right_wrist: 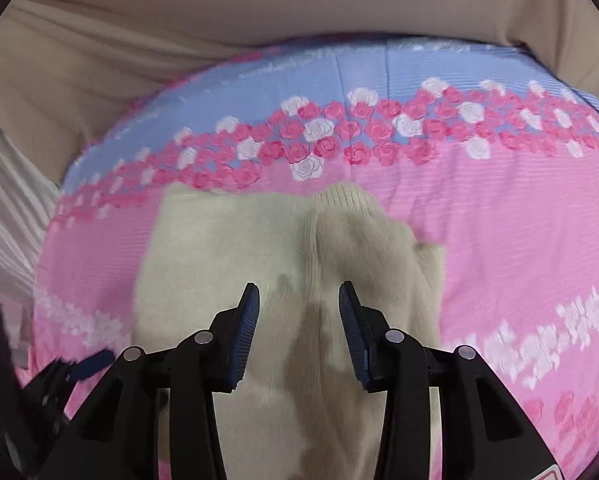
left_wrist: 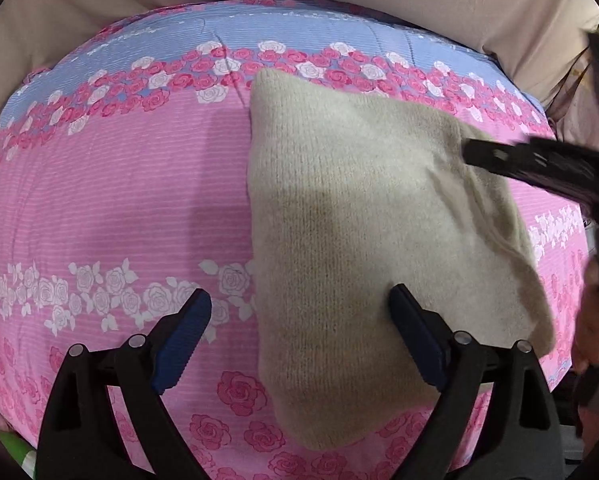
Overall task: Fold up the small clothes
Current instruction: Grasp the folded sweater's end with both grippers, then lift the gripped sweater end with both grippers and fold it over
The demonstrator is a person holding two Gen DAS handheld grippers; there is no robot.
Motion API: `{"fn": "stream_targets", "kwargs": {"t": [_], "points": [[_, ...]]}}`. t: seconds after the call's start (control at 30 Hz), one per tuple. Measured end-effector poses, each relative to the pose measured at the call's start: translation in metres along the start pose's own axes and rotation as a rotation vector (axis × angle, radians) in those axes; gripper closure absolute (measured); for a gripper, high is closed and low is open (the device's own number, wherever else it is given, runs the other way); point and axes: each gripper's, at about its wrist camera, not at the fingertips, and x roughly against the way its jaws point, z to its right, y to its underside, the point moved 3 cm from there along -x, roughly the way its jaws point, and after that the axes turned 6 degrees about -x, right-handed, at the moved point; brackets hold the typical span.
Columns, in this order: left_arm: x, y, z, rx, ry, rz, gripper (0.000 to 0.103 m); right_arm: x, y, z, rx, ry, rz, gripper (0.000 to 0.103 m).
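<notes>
A beige knitted garment (left_wrist: pixel 359 216) lies on a pink and blue rose-print cloth (left_wrist: pixel 119 200). In the left wrist view my left gripper (left_wrist: pixel 299 312) is open, its right finger over the garment's near part and its left finger over the cloth. My right gripper (left_wrist: pixel 475 154) reaches in from the right, blurred, over the garment's right side. In the right wrist view the right gripper (right_wrist: pixel 299 304) is open and empty just above the garment (right_wrist: pixel 227 264), where a sleeve or folded layer (right_wrist: pixel 363 232) lies on top.
The rose-print cloth (right_wrist: pixel 499 220) covers a raised surface, with beige fabric (right_wrist: pixel 259 8) behind it. The left gripper's blue finger (right_wrist: pixel 91 360) shows at the lower left of the right wrist view. A hand (left_wrist: pixel 591 320) is at the right edge.
</notes>
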Motion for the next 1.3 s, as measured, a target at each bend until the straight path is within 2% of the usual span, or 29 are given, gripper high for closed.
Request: {"fn": "stream_targets", "kwargs": {"t": [0.07, 0.13, 0.2, 0.23, 0.27, 0.37, 0.43, 0.5, 0.57, 0.63, 0.7, 0.73, 0.8, 0.87, 0.9, 1.0, 1.07, 1.1, 1.13, 1.17, 1.2, 1.27, 1.3], "points": [[0.004, 0.003, -0.004, 0.01, 0.005, -0.005, 0.015, 0.018, 0.034, 0.01, -0.036, -0.027, -0.019, 0.064], [0.004, 0.007, -0.01, 0.021, 0.007, -0.015, 0.015, 0.022, 0.066, 0.018, -0.042, -0.01, -0.04, 0.064], [0.003, 0.009, -0.013, 0.034, 0.016, -0.023, 0.014, 0.004, 0.093, 0.032, -0.023, 0.083, -0.103, 0.064], [0.001, 0.009, -0.014, 0.038, 0.022, -0.028, 0.013, -0.012, 0.105, 0.044, -0.042, 0.075, -0.125, 0.065], [-0.001, 0.009, -0.013, 0.037, 0.031, -0.036, 0.012, -0.017, 0.109, 0.053, -0.085, 0.039, -0.112, 0.065], [-0.004, 0.008, -0.009, 0.017, 0.019, -0.044, 0.013, -0.003, 0.096, 0.055, -0.174, 0.016, -0.103, 0.065], [-0.004, 0.005, -0.005, 0.004, 0.014, -0.033, 0.013, 0.009, 0.087, 0.049, -0.142, 0.043, -0.066, 0.06], [-0.006, 0.004, -0.004, 0.008, 0.02, -0.037, 0.013, 0.018, 0.08, 0.048, -0.111, 0.088, -0.034, 0.046], [-0.005, 0.002, -0.004, 0.021, 0.037, -0.038, 0.013, 0.02, 0.074, 0.054, -0.13, 0.099, -0.029, 0.041], [-0.001, -0.002, -0.006, 0.058, 0.097, -0.019, 0.013, 0.018, 0.069, 0.063, -0.154, 0.095, -0.034, 0.036], [0.0, -0.006, -0.014, 0.119, 0.161, -0.005, 0.011, 0.014, 0.063, 0.07, -0.182, 0.09, -0.044, 0.029], [-0.004, -0.007, -0.021, 0.171, 0.2, -0.01, 0.01, 0.009, 0.059, 0.074, -0.2, 0.085, -0.055, 0.028], [-0.018, -0.009, -0.034, 0.276, 0.263, -0.036, 0.01, -0.002, 0.054, 0.083, -0.233, 0.048, -0.08, 0.026], [-0.034, -0.01, -0.046, 0.368, 0.295, -0.07, 0.01, -0.017, 0.052, 0.089, -0.278, 0.008, -0.118, 0.026], [-0.045, -0.01, -0.051, 0.418, 0.334, -0.089, 0.01, -0.026, 0.051, 0.092, -0.306, -0.036, -0.142, 0.026], [-0.065, -0.008, -0.054, 0.479, 0.383, -0.117, 0.006, -0.048, 0.051, 0.095, -0.391, -0.174, -0.187, 0.026], [-0.067, -0.009, -0.051, 0.486, 0.389, -0.094, 0.005, -0.054, 0.052, 0.096, -0.443, -0.233, -0.181, 0.023], [-0.067, -0.011, -0.047, 0.467, 0.386, -0.091, 0.005, -0.054, 0.052, 0.096, -0.453, -0.246, -0.175, 0.026], [-0.068, -0.014, -0.041, 0.437, 0.39, -0.09, 0.01, -0.053, 0.051, 0.095, -0.447, -0.253, -0.169, 0.037], [-0.067, -0.017, -0.036, 0.416, 0.429, -0.085, 0.027, -0.051, 0.051, 0.093, -0.442, -0.282, -0.16, 0.059], [-0.066, -0.02, -0.03, 0.406, 0.449, -0.099, 0.028, -0.047, 0.05, 0.093, -0.442, -0.284, -0.148, 0.066], [-0.06, -0.026, -0.025, 0.379, 0.437, -0.099, 0.047, -0.033, 0.047, 0.087, -0.407, -0.269, -0.117, 0.069], [-0.054, -0.029, -0.021, 0.363, 0.45, -0.096, 0.049, -0.026, 0.046, 0.084, -0.404, -0.271, -0.104, 0.07]]}}
